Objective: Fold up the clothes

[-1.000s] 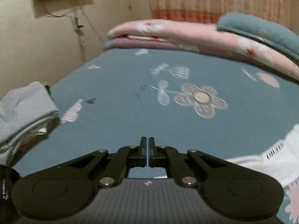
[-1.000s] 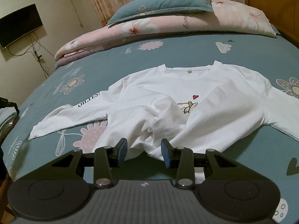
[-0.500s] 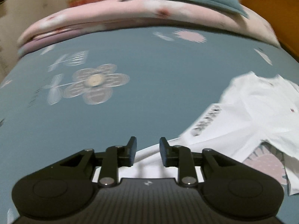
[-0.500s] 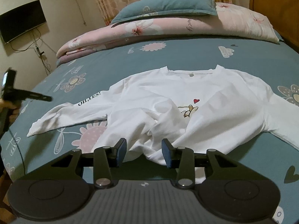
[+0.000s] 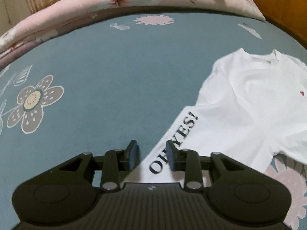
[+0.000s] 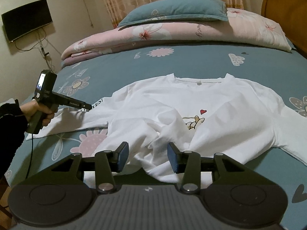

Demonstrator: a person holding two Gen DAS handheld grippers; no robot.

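A white long-sleeved shirt (image 6: 220, 99) lies face up on the blue flowered bed sheet (image 6: 191, 61), its lower part bunched and wrinkled. Its left sleeve (image 5: 184, 126), printed "OH YES!", stretches out flat toward the bed's left side. My left gripper (image 5: 151, 149) hovers open over that sleeve near the lettering, with the sleeve's edge beneath the gap between its jaws. In the right wrist view the left gripper (image 6: 88, 107) points down at the sleeve (image 6: 76, 122), held by a hand (image 6: 36, 111). My right gripper (image 6: 147, 149) is open above the crumpled hem, pads not pressing cloth.
A folded pink quilt (image 6: 172, 34) with a blue pillow (image 6: 172, 11) on top lies across the far end of the bed. A wooden headboard (image 6: 284, 0) stands at the far right. A black screen (image 6: 26, 19) with dangling cables hangs on the left wall.
My left gripper went from shut to open and swung right and down over the printed sleeve. The right gripper stayed in place, its jaws a little wider.
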